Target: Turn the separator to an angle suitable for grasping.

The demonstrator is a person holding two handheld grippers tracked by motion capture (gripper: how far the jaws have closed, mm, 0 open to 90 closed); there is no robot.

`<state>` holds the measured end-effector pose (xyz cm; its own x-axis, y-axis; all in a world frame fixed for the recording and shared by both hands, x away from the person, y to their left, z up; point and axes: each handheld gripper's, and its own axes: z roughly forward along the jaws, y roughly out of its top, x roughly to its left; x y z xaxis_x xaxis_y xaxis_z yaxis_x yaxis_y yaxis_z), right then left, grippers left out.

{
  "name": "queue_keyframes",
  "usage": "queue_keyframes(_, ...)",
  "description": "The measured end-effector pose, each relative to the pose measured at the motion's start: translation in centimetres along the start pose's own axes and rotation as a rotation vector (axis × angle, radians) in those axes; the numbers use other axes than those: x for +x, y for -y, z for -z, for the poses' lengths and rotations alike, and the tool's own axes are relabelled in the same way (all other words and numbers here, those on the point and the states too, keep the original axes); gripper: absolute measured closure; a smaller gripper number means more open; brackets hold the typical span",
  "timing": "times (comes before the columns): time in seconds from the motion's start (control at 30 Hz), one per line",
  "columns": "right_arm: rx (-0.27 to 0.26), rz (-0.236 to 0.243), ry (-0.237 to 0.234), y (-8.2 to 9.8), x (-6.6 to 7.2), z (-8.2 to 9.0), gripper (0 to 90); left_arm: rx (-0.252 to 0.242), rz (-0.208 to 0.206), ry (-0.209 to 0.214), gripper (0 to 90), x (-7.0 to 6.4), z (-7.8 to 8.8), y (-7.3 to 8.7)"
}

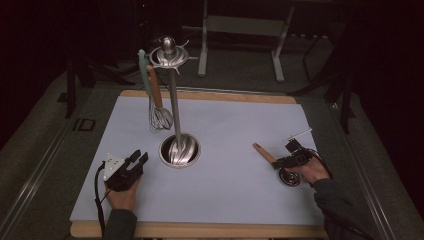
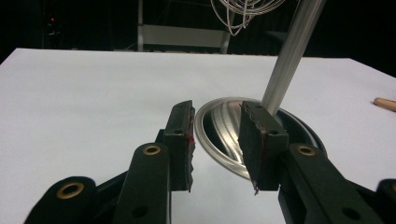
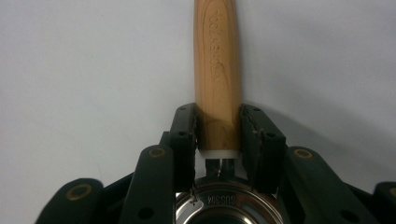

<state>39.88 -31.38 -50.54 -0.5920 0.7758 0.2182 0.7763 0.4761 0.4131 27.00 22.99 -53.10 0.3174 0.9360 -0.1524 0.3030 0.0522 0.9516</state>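
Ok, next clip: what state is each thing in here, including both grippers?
Left gripper: open, nothing between the jaws, resting near the stand's base.
Right gripper: jaws on both sides of the wooden handle, pads at its sides.
Wooden-handled utensil: lying flat on the mat.
Whisk: hanging from the stand's top ring.
Green utensil: hanging beside the whisk.
Stand: upright on its round base.

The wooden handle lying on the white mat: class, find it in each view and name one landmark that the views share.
High view: wooden handle lies right of centre, in the right gripper.
Left gripper view: its tip is at the right edge.
Right gripper view: centre, between the jaws.
Shared landmark: the white mat.
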Motion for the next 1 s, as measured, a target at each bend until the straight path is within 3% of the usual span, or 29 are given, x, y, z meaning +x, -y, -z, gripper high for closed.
queue_keyframes(0.27, 0.000, 0.018, 0.051, -0.3, 0.9, 0.0, 69.0, 0.002, 0.001, -0.002, 65.4, 0.0, 0.1, 0.0)
queue_keyframes(0.47, -0.020, 0.038, 0.050, -0.3, 1.6, 0.2, 70.7, 0.004, -0.002, -0.002, 65.4, 0.0, 0.0, 0.1)
queue_keyframes(0.6, -0.005, 0.048, 0.049, -0.5, 1.9, -0.1, 70.7, 0.009, -0.002, -0.002, 65.3, -0.1, -0.1, 0.1)
queue_keyframes(1.0, 0.028, 0.035, 0.021, -0.8, 1.3, -0.4, 69.1, 0.012, -0.002, -0.003, 65.3, -0.1, -0.2, 0.2)
